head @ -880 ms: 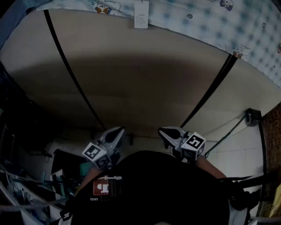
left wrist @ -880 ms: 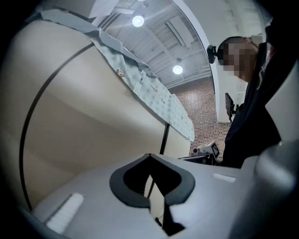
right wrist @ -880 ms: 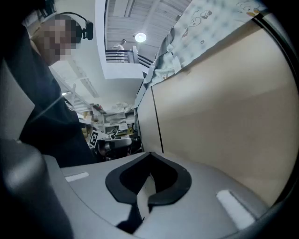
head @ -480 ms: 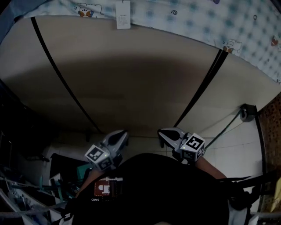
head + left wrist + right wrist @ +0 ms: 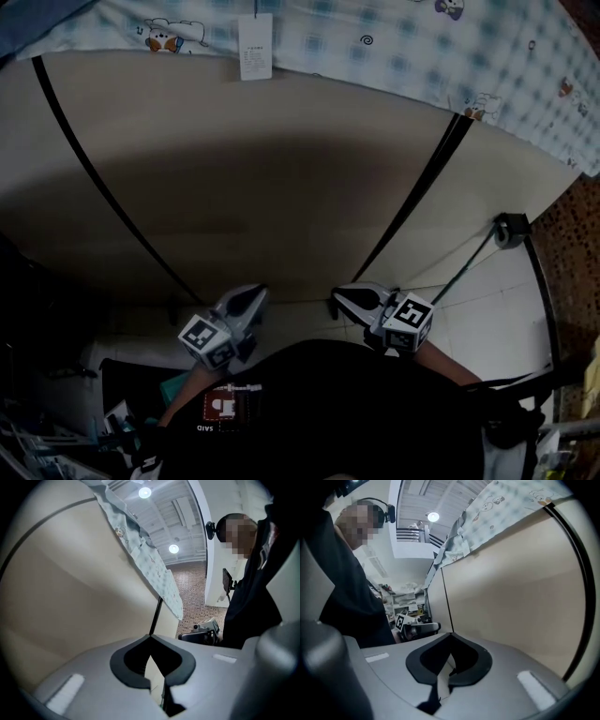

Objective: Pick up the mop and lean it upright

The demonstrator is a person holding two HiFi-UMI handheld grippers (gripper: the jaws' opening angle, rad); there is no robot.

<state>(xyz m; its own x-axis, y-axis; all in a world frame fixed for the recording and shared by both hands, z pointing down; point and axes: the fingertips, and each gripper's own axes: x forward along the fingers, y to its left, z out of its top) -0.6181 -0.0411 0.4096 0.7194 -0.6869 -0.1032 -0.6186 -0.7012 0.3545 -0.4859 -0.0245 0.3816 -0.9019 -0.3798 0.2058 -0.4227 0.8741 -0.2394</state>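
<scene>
**A:** Head view: what surrounds the work area?

**B:** A bed (image 5: 281,178) fills most of the frame. Its side is beige with black straps (image 5: 98,173). A patterned sheet (image 5: 394,52) lies on top, and a white tag (image 5: 254,47) hangs from it. The mop (image 5: 510,230) lies on the tiled floor (image 5: 497,328) at right. Its black end is by the bed's base, and its thin handle runs back toward the right hand-held gripper (image 5: 345,298). Dim clutter (image 5: 117,427) sits at lower left.

**A:** And the pose?

**B:** The left hand-held gripper (image 5: 249,298) is beside the right one, apart from it. Both are held close before the person's black top (image 5: 328,412), about level, with their tips toward the bed's side. Neither touches the mop.

**A:** Left gripper view?

**B:** Left hand-held gripper (image 5: 151,639): jaws clenched and empty. It faces the beige side and one strap. Ceiling lights (image 5: 145,492) show above.

**A:** Right gripper view?

**B:** Right hand-held gripper (image 5: 451,635): jaws clenched and empty. It faces the same beige side. Cluttered shelves (image 5: 404,601) stand beyond at left.
</scene>
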